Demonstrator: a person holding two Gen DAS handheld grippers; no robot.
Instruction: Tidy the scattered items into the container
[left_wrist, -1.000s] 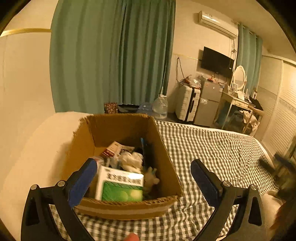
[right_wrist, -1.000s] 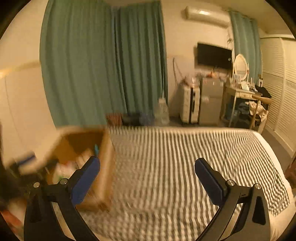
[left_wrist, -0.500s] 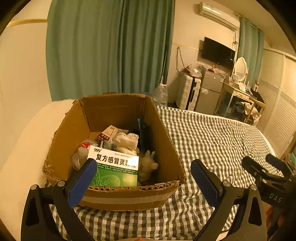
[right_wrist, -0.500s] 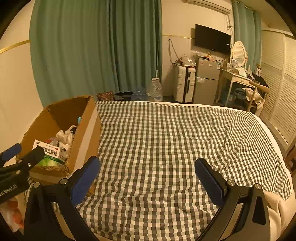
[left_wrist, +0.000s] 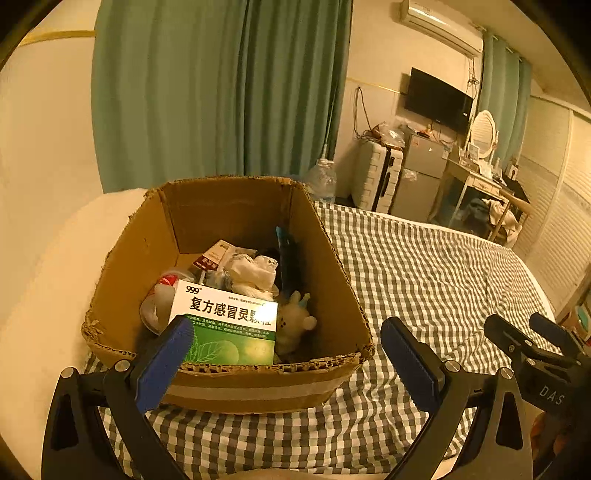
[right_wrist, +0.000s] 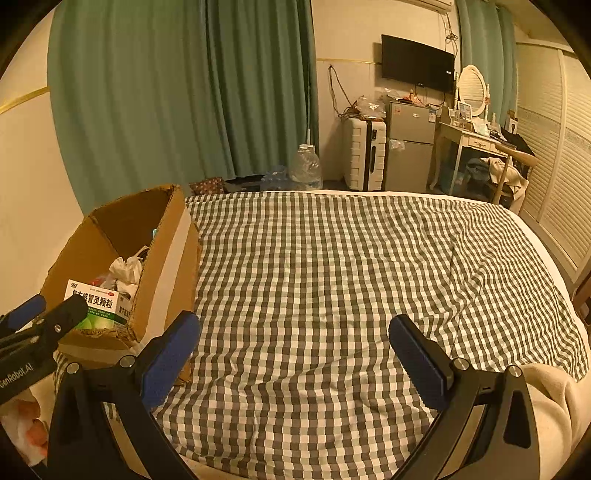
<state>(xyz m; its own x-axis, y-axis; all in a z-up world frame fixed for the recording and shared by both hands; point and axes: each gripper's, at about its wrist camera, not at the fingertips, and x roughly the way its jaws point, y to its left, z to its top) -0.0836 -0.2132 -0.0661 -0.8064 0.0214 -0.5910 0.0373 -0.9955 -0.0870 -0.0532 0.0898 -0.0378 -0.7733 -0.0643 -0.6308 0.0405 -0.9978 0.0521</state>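
Note:
A brown cardboard box stands on the checked bedspread; it also shows at the left in the right wrist view. Inside lie a green and white medicine box, crumpled white tissue, a small plush toy, a dark blue item and other small things. My left gripper is open and empty, just in front of the box's near wall. My right gripper is open and empty over bare bedspread, right of the box.
Green curtains, a water jug, a white suitcase, a small fridge and a dressing table stand beyond the bed. A cream blanket lies at the bed's near right corner. The wall is left of the box.
The left gripper has drawn back and risen slightly, so more of the box's inside shows. The right gripper has swung and settled, open, over the bedspread; both views now hold steady.

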